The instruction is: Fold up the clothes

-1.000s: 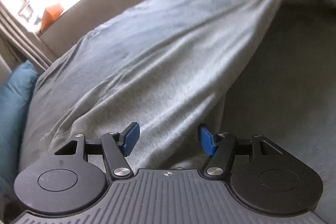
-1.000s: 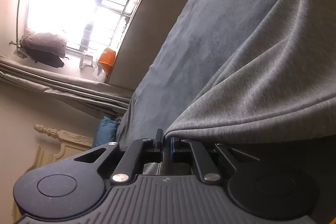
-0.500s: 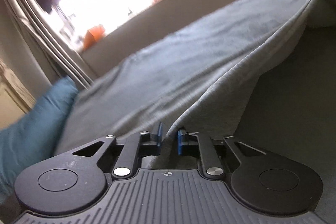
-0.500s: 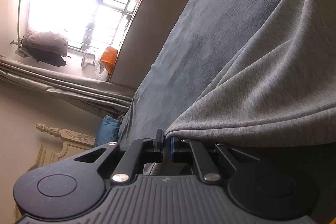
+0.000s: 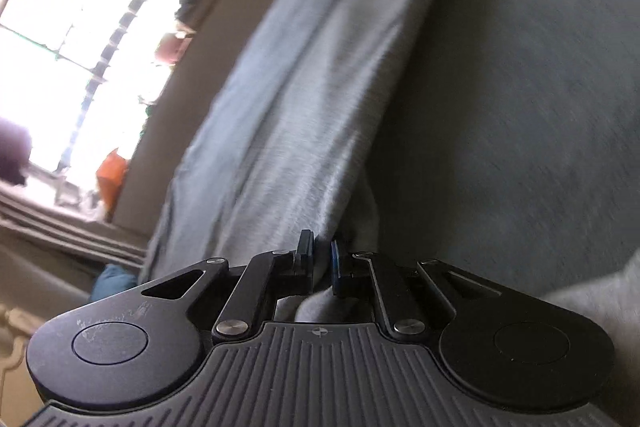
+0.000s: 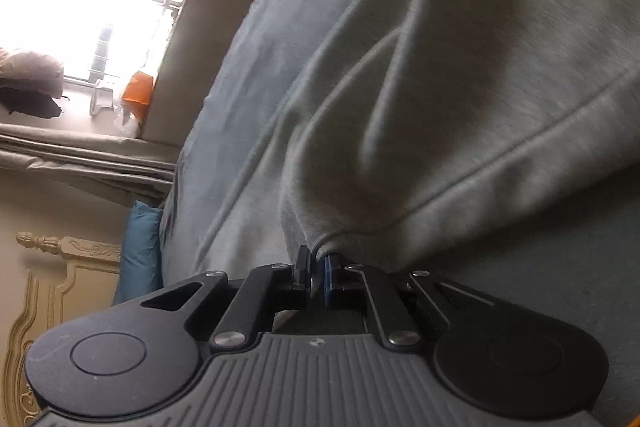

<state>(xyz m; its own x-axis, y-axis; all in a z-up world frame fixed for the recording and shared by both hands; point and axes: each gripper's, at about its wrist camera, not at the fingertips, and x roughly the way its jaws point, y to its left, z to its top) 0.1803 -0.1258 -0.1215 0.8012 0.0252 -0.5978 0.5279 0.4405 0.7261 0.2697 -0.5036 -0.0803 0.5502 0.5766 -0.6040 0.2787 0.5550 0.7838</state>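
Bright window light floods in at about ten o'clock of both wrist views, washing out the sill and an orange thing sitting on it, and below it a dark grey bed cover fills the rest of what I see. I have the left gripper pressed together on a pinch of the light grey garment, which runs away from the fingers towards one o'clock as a taut, ridged band lifted off the bed cover. My right gripper is likewise clamped on a corner of the same garment, right beside a stitched hem that sweeps off to three o'clock, with loose folds bunching above the fingers at twelve. Both holds look thin to me: only a small nip of cloth sits between the pads, so a sharp tug or the two grippers pulling apart too hard could strip a corner out, and the cloth would drop in a heap. The slack on my right side worries me as well; I judge that if I lay it down like this, the creases get pressed into the fold and the edges will not line up. The left view is smeared with motion, so I cannot judge how much cloth hangs below. A blue pillow sits at nine o'clock, clear of the work.
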